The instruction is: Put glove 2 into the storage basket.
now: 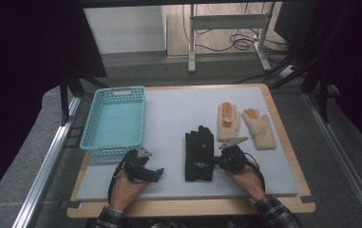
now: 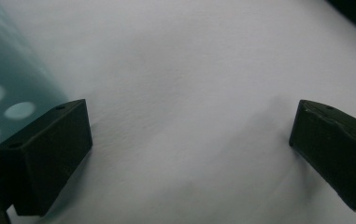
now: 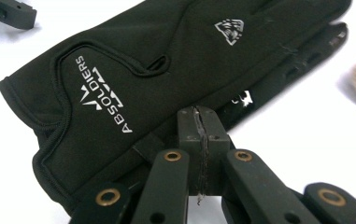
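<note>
Right gripper [image 3: 199,116]: jaws pressed fully together with nothing seen between them, tips at the near edge of the black glove [image 3: 166,70], by its cuff end; whether they pinch the fabric cannot be told. In the high view the same gripper [image 1: 215,162] sits at the right edge of the glove [image 1: 198,154], held by the person's right hand [image 1: 245,178]. Left gripper [image 2: 189,140]: jaws standing wide apart over bare white mat [image 2: 189,70], holding nothing; in the high view it [image 1: 158,173] lies low on the mat left of the glove, in the left hand [image 1: 126,187]. Basket [image 1: 114,121]: light blue plastic, perforated walls, at the left of the mat, just behind the left gripper; nothing lies in it. Black glove: flat on the mat near the front centre, fingers pointing away from the person, white lettering at the cuff and a small white emblem on the back; a second black layer shows beneath its far edge. Two tan gloves [image 1: 228,121] [image 1: 260,128]: side by side, right of and behind the black glove, orange patches at the fingers.
</note>
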A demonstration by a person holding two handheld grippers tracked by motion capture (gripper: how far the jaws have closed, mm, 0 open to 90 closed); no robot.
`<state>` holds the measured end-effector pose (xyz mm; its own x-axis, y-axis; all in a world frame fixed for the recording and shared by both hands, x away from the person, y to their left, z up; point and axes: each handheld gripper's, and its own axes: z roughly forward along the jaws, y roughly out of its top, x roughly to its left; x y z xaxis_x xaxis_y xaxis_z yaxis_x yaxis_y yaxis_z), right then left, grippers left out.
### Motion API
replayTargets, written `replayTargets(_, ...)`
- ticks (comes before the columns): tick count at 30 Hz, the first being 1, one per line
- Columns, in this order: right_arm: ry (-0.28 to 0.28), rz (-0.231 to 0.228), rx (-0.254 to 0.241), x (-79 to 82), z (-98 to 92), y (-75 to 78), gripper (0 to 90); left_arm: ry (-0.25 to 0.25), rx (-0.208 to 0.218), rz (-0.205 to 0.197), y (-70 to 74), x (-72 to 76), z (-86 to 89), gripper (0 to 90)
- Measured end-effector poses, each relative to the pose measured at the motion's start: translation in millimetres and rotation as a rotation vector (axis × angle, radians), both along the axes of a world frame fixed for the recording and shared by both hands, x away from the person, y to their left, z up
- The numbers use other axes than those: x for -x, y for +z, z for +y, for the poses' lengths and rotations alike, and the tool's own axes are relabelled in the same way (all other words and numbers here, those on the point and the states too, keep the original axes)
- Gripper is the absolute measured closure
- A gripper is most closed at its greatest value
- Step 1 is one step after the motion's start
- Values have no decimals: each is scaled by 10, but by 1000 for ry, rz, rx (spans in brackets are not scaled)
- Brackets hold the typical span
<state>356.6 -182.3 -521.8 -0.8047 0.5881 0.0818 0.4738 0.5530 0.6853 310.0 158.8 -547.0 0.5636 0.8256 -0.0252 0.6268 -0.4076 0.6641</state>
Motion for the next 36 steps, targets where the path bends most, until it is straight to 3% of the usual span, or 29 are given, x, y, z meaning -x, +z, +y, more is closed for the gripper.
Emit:
replayTargets(9, 38, 17, -33, 28, 198, -35, 881, -29, 20, -2, -22, -12, 74, 3)
replayTargets(15, 93, 5, -41, 39, 546, -67, 866, -36, 25, -12, -34, -13, 82, 0)
replayTargets(19, 121, -7, -32, 50, 645, -17, 827, -36, 26, -12, -36, -14, 84, 0)
replayTargets(25, 41, -48, -44, -30, 358, 113, 762, -35, 30, -13, -39, -13, 85, 0)
replayTargets(36, -82, -82, -25, -51, -153, 98, 549, -38, 31, -15, -42, -15, 89, 0)
